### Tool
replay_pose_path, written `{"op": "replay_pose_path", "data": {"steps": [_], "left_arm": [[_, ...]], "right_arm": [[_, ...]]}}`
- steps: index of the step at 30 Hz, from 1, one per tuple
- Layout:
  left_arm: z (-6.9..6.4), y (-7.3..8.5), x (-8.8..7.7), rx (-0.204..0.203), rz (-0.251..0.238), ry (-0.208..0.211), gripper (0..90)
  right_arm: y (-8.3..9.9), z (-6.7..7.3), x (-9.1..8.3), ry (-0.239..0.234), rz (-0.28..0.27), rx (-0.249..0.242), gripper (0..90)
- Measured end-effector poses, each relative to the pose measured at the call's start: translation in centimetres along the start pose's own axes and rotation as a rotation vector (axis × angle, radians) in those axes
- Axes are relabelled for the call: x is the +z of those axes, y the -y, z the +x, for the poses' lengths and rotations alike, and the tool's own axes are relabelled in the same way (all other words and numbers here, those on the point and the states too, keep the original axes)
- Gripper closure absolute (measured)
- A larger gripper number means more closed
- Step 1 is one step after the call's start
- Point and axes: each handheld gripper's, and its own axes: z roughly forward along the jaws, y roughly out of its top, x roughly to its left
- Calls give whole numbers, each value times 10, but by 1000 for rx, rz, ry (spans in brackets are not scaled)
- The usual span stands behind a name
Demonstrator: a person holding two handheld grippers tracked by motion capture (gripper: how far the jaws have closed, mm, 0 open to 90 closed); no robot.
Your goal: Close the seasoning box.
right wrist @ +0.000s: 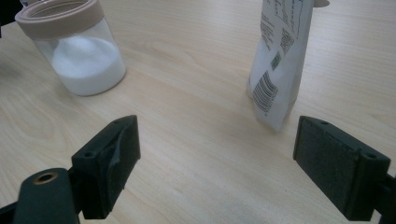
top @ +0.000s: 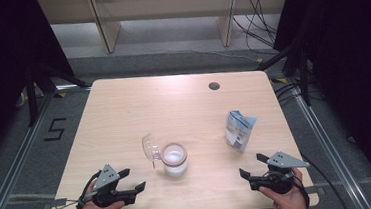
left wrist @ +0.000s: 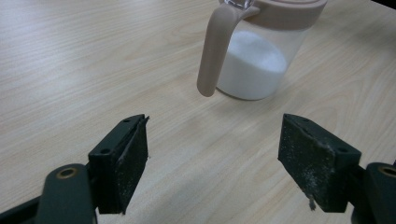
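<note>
**Both grippers empty and wide; jar nearer the left, pouch nearer the right**

The left gripper sits at the near left edge of the table, jaws spread wide with nothing between them and pointing toward about 2 o'clock in the high view. From it the jar lies at roughly 2 o'clock, near but apart. In the left gripper view the jar stands upright straight ahead at 12 to 1 o'clock, partly filled with a white powder, its beige handle turned toward the jaws and hanging vertically. A clear flip lid stands open at the jar's 10 o'clock side.

Moving right, the pouch stands upright, long axis vertical, top open, well apart from the jar at the jar's 2 o'clock.

The right gripper rests at the near right edge, jaws likewise wide and empty, aimed toward 10 o'clock. The pouch is at its 11 o'clock, close by; in the right gripper view the pouch rises at 1 o'clock just beyond the jaws, the jar off at 10 o'clock.

By my reading, the right hand is the nearer one for taking the pouch, the left for steadying the jar.
</note>
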Motion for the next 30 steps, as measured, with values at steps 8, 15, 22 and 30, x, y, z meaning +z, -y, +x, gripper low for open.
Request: {"op": "replay_pose_path", "data": {"steps": [8, 15, 22, 30], "left_arm": [[1, 1, -1, -4, 0, 5, 241], [3, -2, -2, -9, -8, -13, 242], [6, -6, -3, -20, -20, -17, 253], [13, -15, -4, -34, -52, -31, 328]], "right_arm": [[1, -1, 0, -2, 14, -24, 158], [3, 1, -2, -3, 24, -23, 158], [6, 2, -6, 2, 37, -1, 158], [7, 0, -7, 5, 32, -16, 158]]}}
